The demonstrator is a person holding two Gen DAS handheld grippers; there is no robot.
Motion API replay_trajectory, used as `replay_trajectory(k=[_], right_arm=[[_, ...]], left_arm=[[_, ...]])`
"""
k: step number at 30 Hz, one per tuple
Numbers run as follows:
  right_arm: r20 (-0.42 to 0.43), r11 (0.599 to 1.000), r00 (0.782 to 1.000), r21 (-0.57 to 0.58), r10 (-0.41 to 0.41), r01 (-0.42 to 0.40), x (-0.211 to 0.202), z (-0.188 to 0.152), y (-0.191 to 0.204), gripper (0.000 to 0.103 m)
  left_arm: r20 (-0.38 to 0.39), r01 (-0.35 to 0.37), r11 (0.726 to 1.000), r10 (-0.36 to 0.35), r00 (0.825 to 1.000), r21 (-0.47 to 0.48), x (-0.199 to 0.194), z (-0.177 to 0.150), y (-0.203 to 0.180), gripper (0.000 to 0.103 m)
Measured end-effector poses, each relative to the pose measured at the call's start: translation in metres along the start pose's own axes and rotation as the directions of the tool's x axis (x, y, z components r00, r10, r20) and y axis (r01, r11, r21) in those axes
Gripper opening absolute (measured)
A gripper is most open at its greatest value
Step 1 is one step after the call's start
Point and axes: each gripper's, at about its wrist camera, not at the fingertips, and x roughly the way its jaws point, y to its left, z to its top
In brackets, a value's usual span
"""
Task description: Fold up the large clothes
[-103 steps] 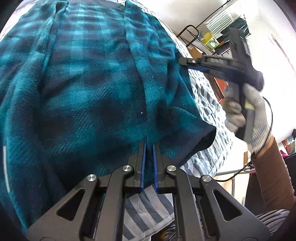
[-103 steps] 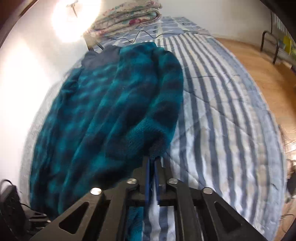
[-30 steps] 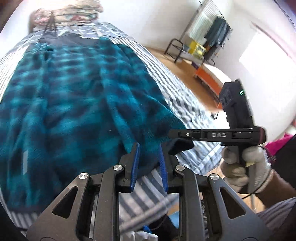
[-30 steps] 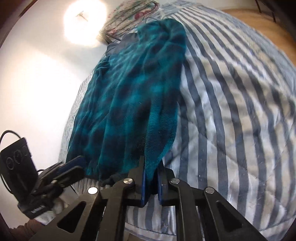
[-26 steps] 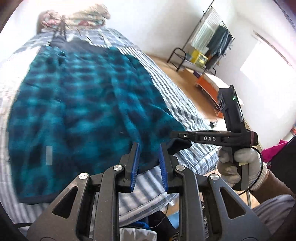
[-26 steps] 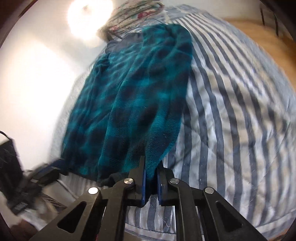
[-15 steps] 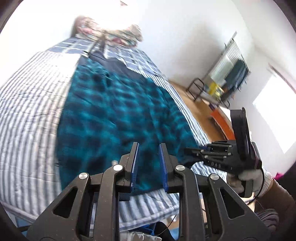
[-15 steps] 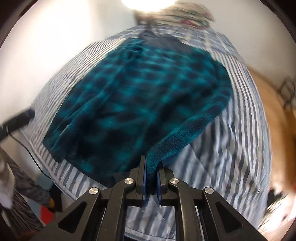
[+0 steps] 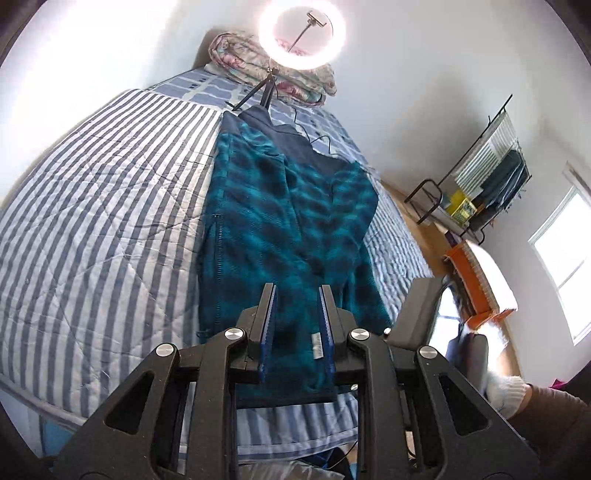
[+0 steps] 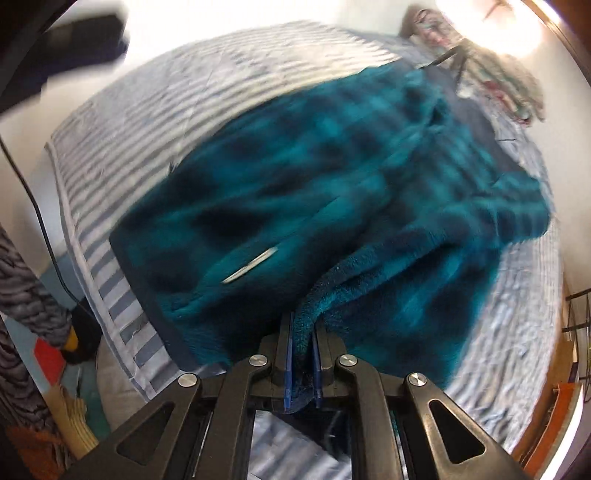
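Overhead: ring light point(image 9: 302, 34) on tripod stands beyond fleece jacket point(image 9: 284, 229).
Bedspread point(image 9: 92, 206): striped, under jacket.
Left gripper point(image 9: 295, 325): jaws parted, empty.
Right gripper point(image 10: 302, 363): clamped on jacket's edge.

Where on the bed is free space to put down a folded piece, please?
Free: the wide striped bedspread to the picture-left of the teal fleece jacket, up to the bed's edge. A narrower strip lies between the jacket and the floor side. Crowded: the head end, with the ring light tripod, its cable and the folded quilt.
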Motion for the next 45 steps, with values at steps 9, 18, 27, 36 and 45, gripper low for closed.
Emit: replay_trajectory(k=[9, 18, 27, 36, 45], right_arm=[[0.076, 0.976, 0.981, 0.11, 0.179, -0.186, -0.004, -0.015, -0.025, 0.027], [0.267, 0.904, 0.931, 0.281, 0.248, -0.321, -0.064, -0.05, -0.095, 0.047], [0.378, 0.803, 0.917, 0.502, 0.13, -0.321, -0.052, -0.044, -0.208, 0.064], [0.453, 0.662, 0.885, 0.633, 0.104, -0.402, -0.001, -0.02, -0.3, 0.072], [0.531, 0.426, 0.846, 0.754, 0.053, -0.5, 0.075, 0.002, -0.377, 0.074]], left_arm=[[-0.086, 0.012, 0.999, -0.008, 0.996, 0.047, 0.031, 0.013, -0.009, 0.021], [-0.17, 0.08, 0.985, -0.054, 0.984, 0.15, 0.072, 0.007, -0.049, 0.027], [-0.207, 0.112, 0.976, -0.073, 0.976, 0.185, 0.103, 0.003, -0.075, 0.027], [-0.231, 0.139, 0.988, -0.119, 0.966, 0.071, 0.112, 0.016, -0.061, 0.027], [-0.215, 0.122, 0.992, -0.127, 0.968, -0.036, 0.103, 0.028, -0.03, 0.027]])
